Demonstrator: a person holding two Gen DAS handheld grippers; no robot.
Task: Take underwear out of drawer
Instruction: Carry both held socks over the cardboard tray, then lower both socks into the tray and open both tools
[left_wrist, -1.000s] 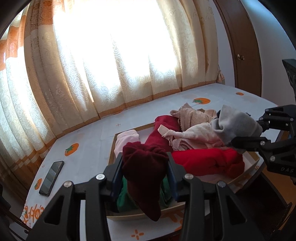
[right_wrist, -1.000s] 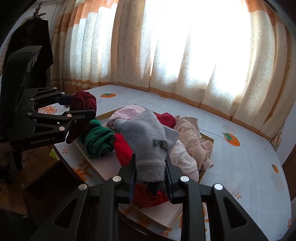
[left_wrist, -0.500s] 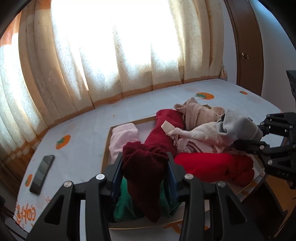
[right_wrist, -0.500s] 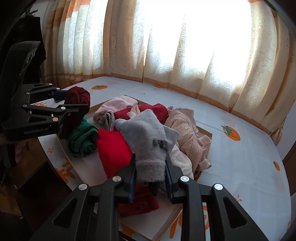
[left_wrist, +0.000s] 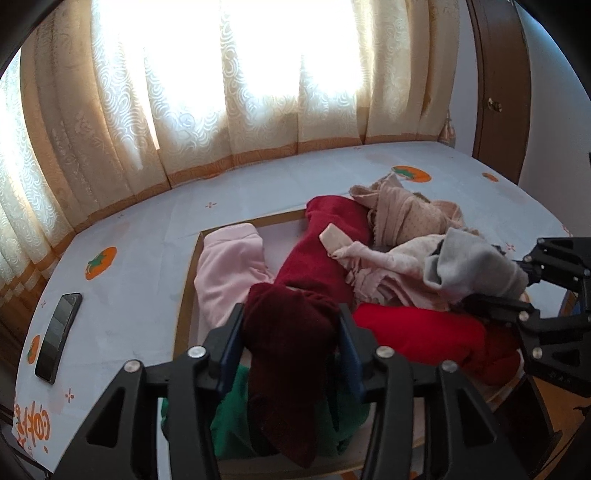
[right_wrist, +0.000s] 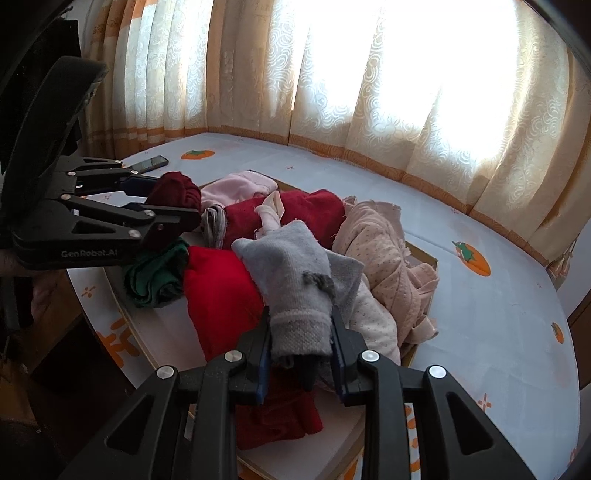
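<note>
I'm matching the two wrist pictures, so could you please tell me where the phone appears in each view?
Left wrist: the phone lies at the far left on the white cloth, left of the drawer.
Right wrist: the phone lies upper left, just above the left tool.
Shared landmark: the pink garment, in the drawer corner nearest the phone.

I am seeing the green cloth (left_wrist: 236, 410) hiding behind my left gripper (left_wrist: 291, 343) | drawer (left_wrist: 184, 295) front getting cut off.
</note>
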